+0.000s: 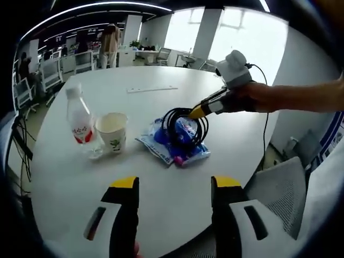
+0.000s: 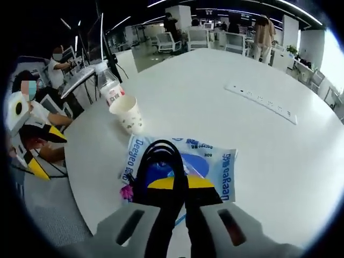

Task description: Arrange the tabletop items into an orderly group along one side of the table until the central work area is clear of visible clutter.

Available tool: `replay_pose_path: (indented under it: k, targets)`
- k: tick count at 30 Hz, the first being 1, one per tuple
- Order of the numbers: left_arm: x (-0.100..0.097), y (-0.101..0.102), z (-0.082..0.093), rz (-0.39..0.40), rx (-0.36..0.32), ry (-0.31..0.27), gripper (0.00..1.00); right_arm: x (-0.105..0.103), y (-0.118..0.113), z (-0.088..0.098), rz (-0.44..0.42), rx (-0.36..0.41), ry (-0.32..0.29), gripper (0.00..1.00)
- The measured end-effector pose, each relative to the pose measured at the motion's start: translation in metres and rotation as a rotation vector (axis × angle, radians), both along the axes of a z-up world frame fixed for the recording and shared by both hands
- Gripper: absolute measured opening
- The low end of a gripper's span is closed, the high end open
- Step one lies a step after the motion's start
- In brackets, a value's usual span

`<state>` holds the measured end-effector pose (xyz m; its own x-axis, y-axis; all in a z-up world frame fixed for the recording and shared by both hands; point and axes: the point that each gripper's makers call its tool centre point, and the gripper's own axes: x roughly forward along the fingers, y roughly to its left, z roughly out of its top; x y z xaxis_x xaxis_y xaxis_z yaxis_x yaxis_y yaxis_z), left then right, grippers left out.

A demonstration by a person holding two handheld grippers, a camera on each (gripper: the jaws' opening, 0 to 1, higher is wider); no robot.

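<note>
- Table (image 1: pixel 161 86): we record one round white top, seen in both the left gripper view and the right gripper view.
- Water bottle (image 1: pixel 79 115): clear plastic with a red-and-white label, upright near the table's edge, just beside the paper cup.
- Paper cup (image 1: pixel 112 130): white with a small printed pattern, upright, between the bottle and the blue packet.
- Blue packet (image 2: pixel 209 161): flat blue-and-white plastic pack lying on the table, with a small pink item at one corner.
- Black cable (image 1: pixel 185 126): a coiled loop resting over the blue packet; part of it runs up between the right gripper's jaws.
- Right gripper (image 2: pixel 180 185): yellow-tipped jaws drawn together, clamped on the black cable above the packet; we also see it reaching in from the right of the left gripper view.
- Left gripper (image 1: pixel 174 185): yellow-tipped jaws spread apart with nothing between them, hovering over bare table short of the packet.
- Power strip (image 2: pixel 260 102): long and white, lying well apart from the other items.
</note>
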<state>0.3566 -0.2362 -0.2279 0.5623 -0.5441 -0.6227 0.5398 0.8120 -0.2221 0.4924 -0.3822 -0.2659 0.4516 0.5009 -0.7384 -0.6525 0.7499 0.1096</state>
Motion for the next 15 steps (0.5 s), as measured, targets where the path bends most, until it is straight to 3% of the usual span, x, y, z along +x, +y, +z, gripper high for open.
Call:
replay_pose_path:
  k: [15]
  targets:
    - [0.001,-0.012,0.006,-0.049,-0.001,-0.011,0.54,0.001,-0.012,0.042,-0.050,0.052,-0.076,0.02]
